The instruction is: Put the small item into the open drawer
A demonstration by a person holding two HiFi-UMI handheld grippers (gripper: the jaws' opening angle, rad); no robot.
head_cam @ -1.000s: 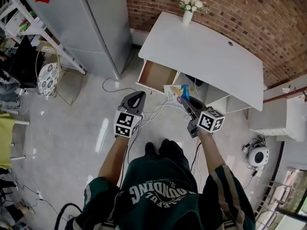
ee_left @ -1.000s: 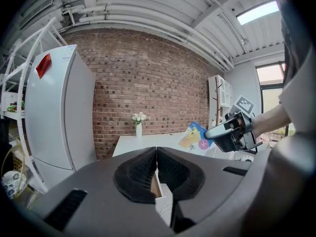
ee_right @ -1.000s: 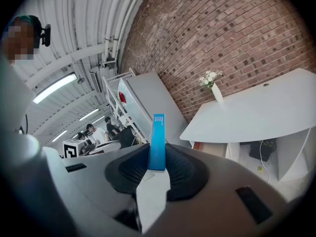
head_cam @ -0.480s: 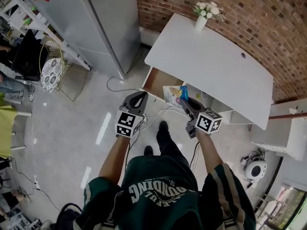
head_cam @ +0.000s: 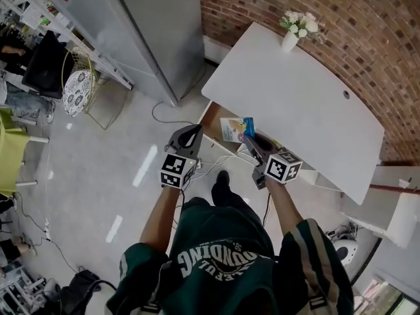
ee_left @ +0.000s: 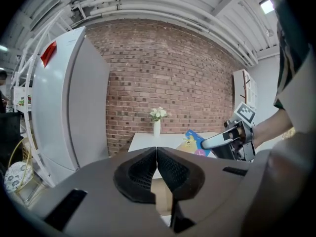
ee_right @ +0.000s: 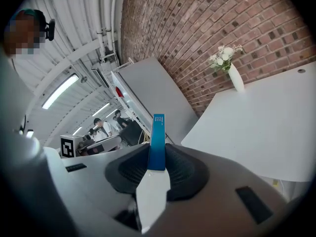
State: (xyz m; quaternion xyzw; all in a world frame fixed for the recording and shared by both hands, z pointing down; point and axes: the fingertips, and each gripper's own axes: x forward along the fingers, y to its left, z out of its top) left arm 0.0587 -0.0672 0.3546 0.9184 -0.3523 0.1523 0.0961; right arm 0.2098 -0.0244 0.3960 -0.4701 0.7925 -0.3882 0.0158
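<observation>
The small item, a flat box [head_cam: 237, 128] with a blue and yellow print, is held up by my right gripper [head_cam: 249, 142], whose jaws are shut on its lower edge. In the right gripper view it shows edge-on as a thin blue strip [ee_right: 158, 141] between the pads. It hangs just above the open wooden drawer [head_cam: 211, 115] at the near-left corner of the white desk [head_cam: 295, 97]. My left gripper [head_cam: 188, 136] is shut and empty, level with the drawer's left side. In the left gripper view its jaws [ee_left: 156, 157] meet, with the box [ee_left: 193, 141] at right.
A white vase of flowers [head_cam: 291, 39] stands at the desk's far edge by the brick wall [head_cam: 341, 12]. A grey cabinet [head_cam: 154, 25] rises left of the desk. Cables [head_cam: 205, 165] lie on the floor under the grippers. A wire chair [head_cam: 82, 92] stands far left.
The person has stepped toward the desk, so the drawer and desk lie closer under both grippers. The right gripper's box now overlaps the drawer's right part. Both grips are unchanged.
</observation>
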